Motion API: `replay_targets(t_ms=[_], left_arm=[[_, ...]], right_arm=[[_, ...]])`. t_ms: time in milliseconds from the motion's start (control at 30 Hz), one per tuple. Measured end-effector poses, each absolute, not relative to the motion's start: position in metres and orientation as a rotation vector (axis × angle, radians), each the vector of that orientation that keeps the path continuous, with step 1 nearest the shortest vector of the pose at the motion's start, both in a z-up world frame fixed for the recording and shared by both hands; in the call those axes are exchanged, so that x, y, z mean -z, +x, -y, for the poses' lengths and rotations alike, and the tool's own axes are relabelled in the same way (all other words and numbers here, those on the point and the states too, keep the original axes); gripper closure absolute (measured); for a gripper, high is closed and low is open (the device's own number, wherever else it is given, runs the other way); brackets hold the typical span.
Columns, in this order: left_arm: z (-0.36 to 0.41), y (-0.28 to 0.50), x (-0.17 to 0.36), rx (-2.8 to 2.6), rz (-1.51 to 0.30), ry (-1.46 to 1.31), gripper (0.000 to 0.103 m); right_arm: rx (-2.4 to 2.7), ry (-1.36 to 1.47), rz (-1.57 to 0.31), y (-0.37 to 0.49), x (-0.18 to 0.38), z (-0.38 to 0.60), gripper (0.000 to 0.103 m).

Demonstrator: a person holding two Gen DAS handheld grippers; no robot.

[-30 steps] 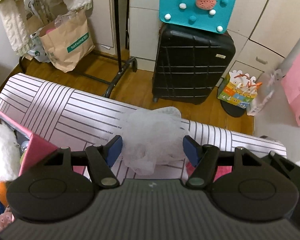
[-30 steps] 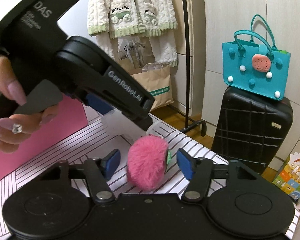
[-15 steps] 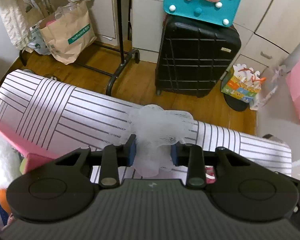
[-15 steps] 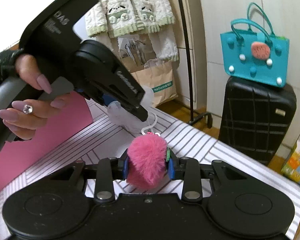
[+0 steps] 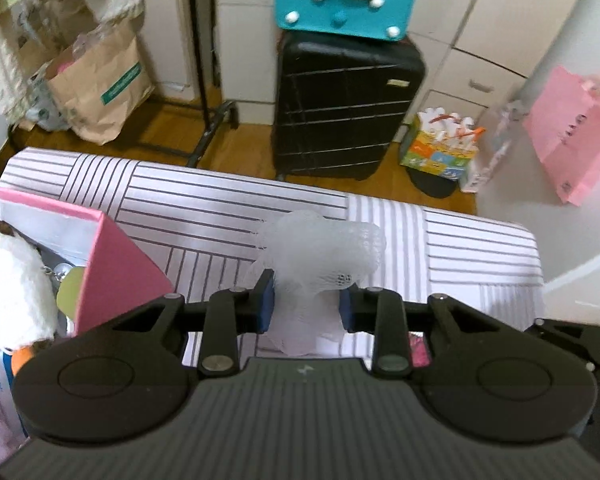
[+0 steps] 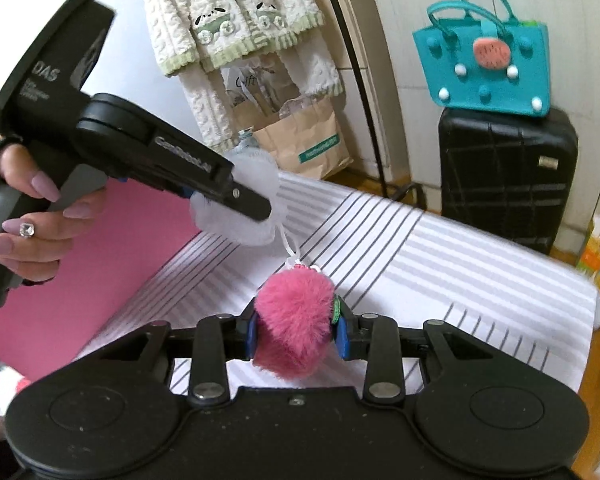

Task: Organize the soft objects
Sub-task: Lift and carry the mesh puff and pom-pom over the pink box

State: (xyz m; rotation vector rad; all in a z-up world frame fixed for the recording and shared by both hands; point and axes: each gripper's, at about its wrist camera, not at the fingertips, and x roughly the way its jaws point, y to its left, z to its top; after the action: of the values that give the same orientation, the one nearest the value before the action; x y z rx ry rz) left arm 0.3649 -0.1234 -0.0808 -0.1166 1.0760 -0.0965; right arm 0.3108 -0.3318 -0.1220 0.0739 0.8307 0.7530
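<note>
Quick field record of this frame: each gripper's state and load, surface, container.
left gripper: jaws shut on white mesh pouf, lifted off the surface
right gripper: jaws shut on pink pompom
surface: striped cloth
container: pink box at left, open, white plush inside
link: whether the pouf's cord is tied to the pompom cannot be told

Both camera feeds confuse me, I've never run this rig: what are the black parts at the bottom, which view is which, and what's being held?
No robot here: a person holds a two-finger gripper in each hand, with a fisheye camera on each looking along its fingers. The black shapes are the grippers' own bodies.

Left wrist view: the left gripper is shut on a white mesh pouf, above the striped table. A pink box holding soft things sits at left.

Right wrist view: the right gripper is shut on a pink fluffy pompom; the other gripper and the person's hand appear at left.
</note>
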Motion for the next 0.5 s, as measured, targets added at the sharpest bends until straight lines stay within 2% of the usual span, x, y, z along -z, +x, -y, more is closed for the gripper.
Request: replay_targets(t_ms=[200, 500], left_arm=[[0.121, 0.335, 0.061, 0.188, -1.036, -0.093, 0.073], [0.109, 0.282, 0.028, 0.278, -0.962, -0.027, 0.073]], right_arm=[[-0.795, 0.138, -0.859, 0.283, 0.114, 0.347, 0.063], [-0.77, 0.031, -0.836, 0.23, 0.087, 0.349, 0.063]])
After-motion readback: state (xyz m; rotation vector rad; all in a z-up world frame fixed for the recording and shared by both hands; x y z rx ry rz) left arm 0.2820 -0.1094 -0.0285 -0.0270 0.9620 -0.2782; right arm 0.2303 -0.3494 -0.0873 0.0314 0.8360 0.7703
